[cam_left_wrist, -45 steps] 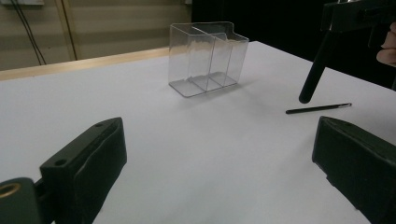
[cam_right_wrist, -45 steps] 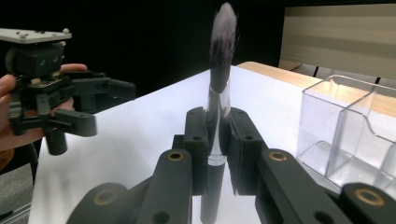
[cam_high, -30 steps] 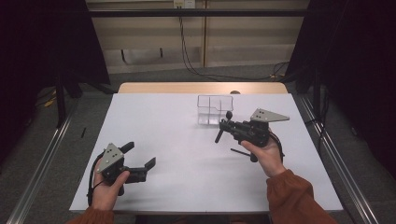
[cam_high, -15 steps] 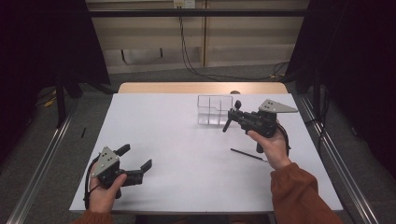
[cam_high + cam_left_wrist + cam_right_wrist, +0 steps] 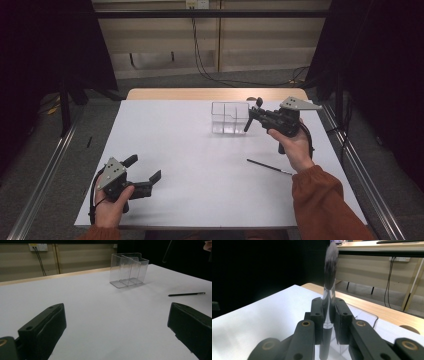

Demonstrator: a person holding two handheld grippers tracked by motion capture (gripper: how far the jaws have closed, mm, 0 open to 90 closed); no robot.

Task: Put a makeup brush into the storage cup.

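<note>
Right claw (image 5: 251, 114) sits at the upper right of the high view, just right of the clear box (image 5: 230, 118), clenched on a brush (image 5: 252, 113) that crosses its jaws. Seen from above, the brush stands tilted, head up near the box's right rim and handle end hanging low beside the box wall.

Largest in that view is the white bench (image 5: 200, 160), which spans the middle of the frame. Left claw (image 5: 145, 171) lies at the lower left of it, released, nothing between its jaws, well apart from the box. A thin black pen (image 5: 269, 167) lies flat at the lower right, below the right hand (image 5: 295, 147).

In the right gripper view the brush (image 5: 327, 305) runs up the centre of the frame, its shiny ferrule pinched between the two pads and its dark bristle head blurred at the top; the box shows faintly behind the jaws. The left gripper view gives the box's (image 5: 128, 270) inner dividers at upper centre and the pen (image 5: 186, 294) at mid right, both far beyond the wide-set jaws.
</note>
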